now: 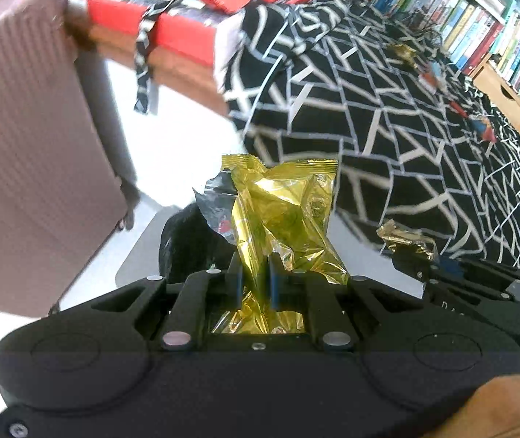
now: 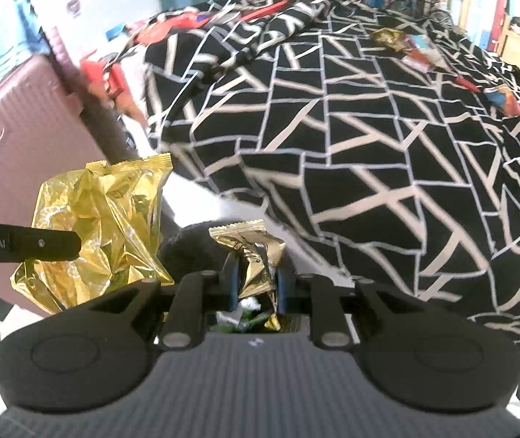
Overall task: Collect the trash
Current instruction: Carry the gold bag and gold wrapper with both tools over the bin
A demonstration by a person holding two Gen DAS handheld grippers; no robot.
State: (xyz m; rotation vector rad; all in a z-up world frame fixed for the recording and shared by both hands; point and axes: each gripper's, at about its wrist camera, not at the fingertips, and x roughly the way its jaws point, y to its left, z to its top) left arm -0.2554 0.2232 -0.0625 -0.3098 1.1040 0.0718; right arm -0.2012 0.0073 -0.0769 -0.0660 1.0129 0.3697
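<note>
Low in the left wrist view, the left gripper (image 1: 254, 279) is clamped on a large yellow foil wrapper (image 1: 285, 211), which stands up from the jaws at frame centre. At lower centre of the right wrist view, the right gripper (image 2: 256, 283) pinches a smaller gold wrapper (image 2: 256, 255) between its blue pads (image 2: 233, 284); the yellow wrapper appears at centre left. Upper right in both views lies a bed with a black-and-white patterned cover (image 1: 387, 109), bearing more scattered wrappers (image 2: 389, 38). A pink suitcase (image 1: 22, 146) fills the left edge; bookshelves (image 1: 479, 25) line the upper right.
</note>
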